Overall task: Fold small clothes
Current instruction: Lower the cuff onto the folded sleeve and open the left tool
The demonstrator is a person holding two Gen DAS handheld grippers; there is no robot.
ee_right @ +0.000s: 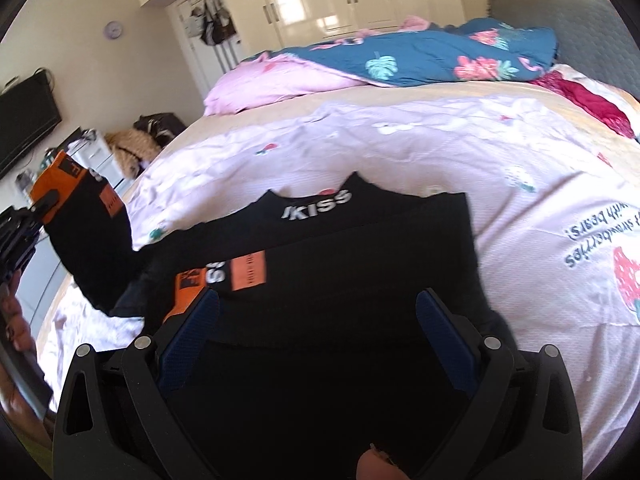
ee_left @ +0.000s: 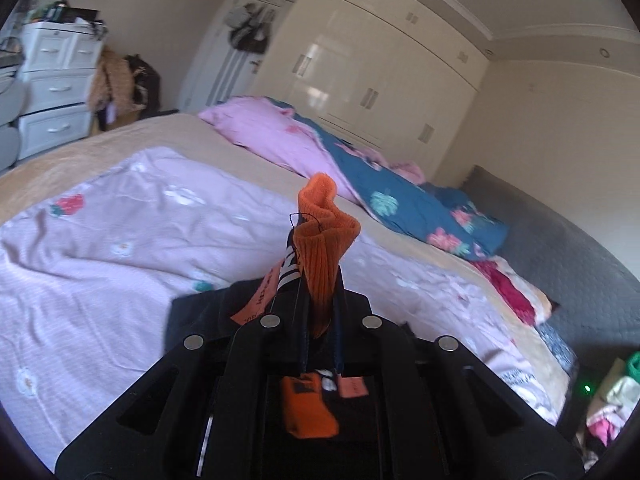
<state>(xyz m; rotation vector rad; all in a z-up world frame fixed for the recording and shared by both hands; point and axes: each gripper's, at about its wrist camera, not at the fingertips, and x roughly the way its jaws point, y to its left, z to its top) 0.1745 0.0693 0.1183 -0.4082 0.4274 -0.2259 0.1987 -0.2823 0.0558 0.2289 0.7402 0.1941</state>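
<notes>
A black top (ee_right: 360,248) with white "KISS" lettering and orange cuffs lies on the pink bedsheet (ee_right: 400,148). My left gripper (ee_left: 320,292) is shut on one orange cuff (ee_left: 324,232), which sticks up past the fingertips. In the right wrist view that left gripper (ee_right: 40,204) holds the sleeve (ee_right: 92,248) lifted off the bed at the far left. My right gripper (ee_right: 316,320) stands open low over the body of the top, its blue pads (ee_right: 188,336) wide apart. The other orange cuff (ee_right: 186,288) lies by its left finger.
A blue floral duvet (ee_right: 420,60) and a pink one (ee_left: 272,132) are heaped at the far side of the bed, with a grey headboard (ee_right: 560,20) beyond. White drawers (ee_left: 52,92), a wardrobe (ee_left: 380,80) and a wall television (ee_right: 24,120) line the room.
</notes>
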